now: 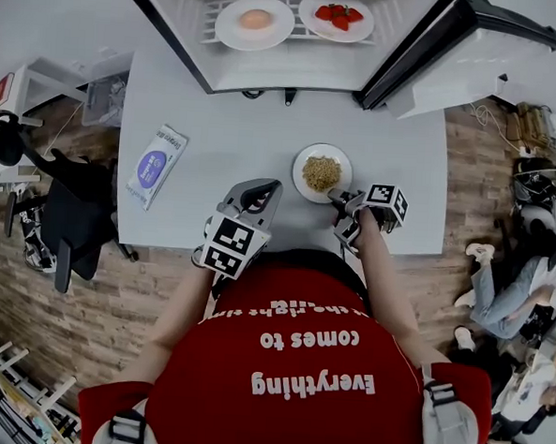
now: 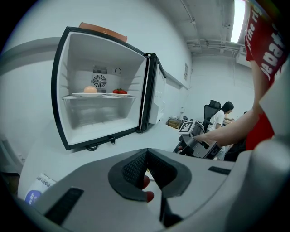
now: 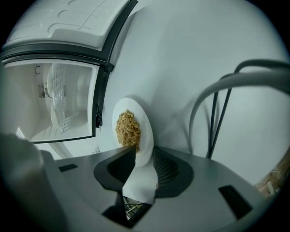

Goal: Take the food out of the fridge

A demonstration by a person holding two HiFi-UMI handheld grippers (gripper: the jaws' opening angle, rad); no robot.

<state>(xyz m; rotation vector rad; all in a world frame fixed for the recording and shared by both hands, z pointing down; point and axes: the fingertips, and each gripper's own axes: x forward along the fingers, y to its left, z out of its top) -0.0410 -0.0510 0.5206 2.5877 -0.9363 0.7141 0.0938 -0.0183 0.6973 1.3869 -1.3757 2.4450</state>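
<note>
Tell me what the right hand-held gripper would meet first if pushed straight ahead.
The white plate in front of it: its near rim already lies between the right hand-held gripper's parted jaws, so it would likely push that plate at once.

1. Showing upside down across the red shirt (image 1: 311,378), in white print: "Everything", "comes to"; third line folding away, not fully readable.
2. Carrying black-and-white square markers without letters: cube (image 1: 228,246) on the left gripper (image 1: 264,185); cube (image 1: 388,201) on the right gripper (image 1: 340,206).
3. Bearing print too small to read: blue-and-white packet (image 1: 156,166).
</note>
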